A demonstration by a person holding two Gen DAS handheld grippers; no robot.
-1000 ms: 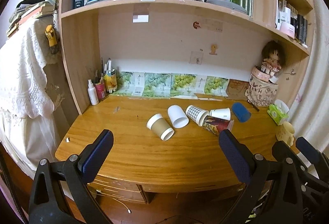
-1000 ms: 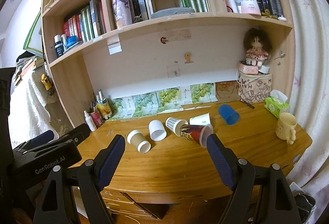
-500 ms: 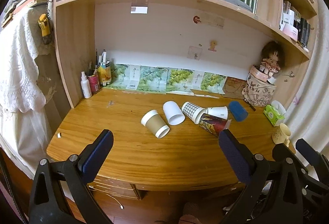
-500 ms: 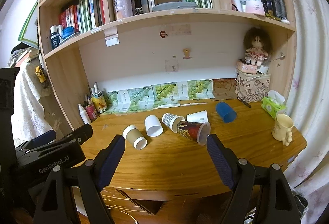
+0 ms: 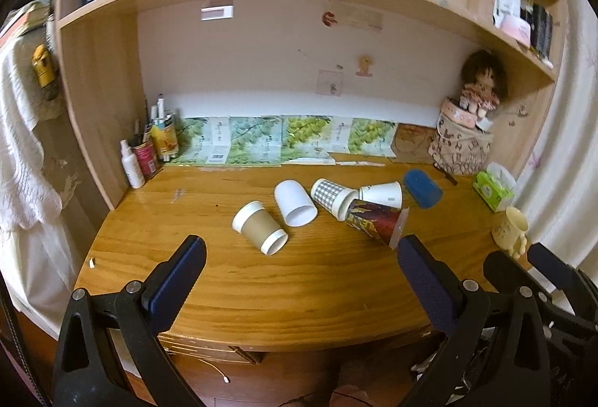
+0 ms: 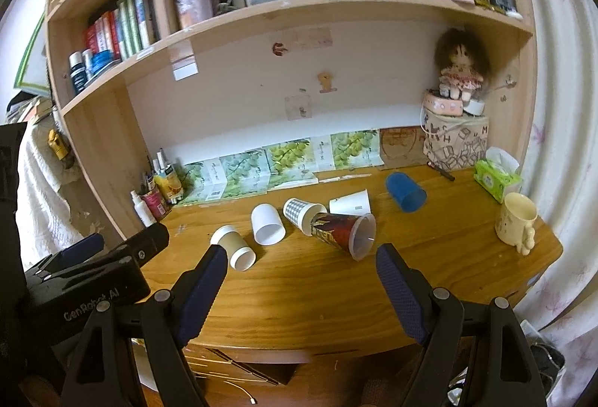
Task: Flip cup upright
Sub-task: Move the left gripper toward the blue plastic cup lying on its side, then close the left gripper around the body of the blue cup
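Several cups lie on their sides on the wooden desk (image 5: 299, 287): a brown paper cup (image 5: 259, 227) (image 6: 232, 247), a white cup (image 5: 294, 202) (image 6: 267, 224), a checked cup (image 5: 333, 198) (image 6: 302, 213), a small white cup (image 5: 382, 194) (image 6: 350, 203), a red printed cup (image 5: 375, 222) (image 6: 343, 236) and a blue cup (image 5: 422, 188) (image 6: 405, 191). My left gripper (image 5: 299, 259) is open and empty, held over the desk's front edge short of the cups. My right gripper (image 6: 302, 267) is open and empty, also in front of the cups.
A cream mug (image 5: 511, 230) (image 6: 516, 222) stands upright at the right edge. A green tissue pack (image 6: 497, 175), a patterned box with a doll (image 6: 456, 141), and bottles and pens (image 5: 149, 153) at the back left line the desk. Bookshelves hang above.
Both grippers have moved closer to the desk and tilted down a little; the cups look larger. No cup has moved. Both grippers stay open.
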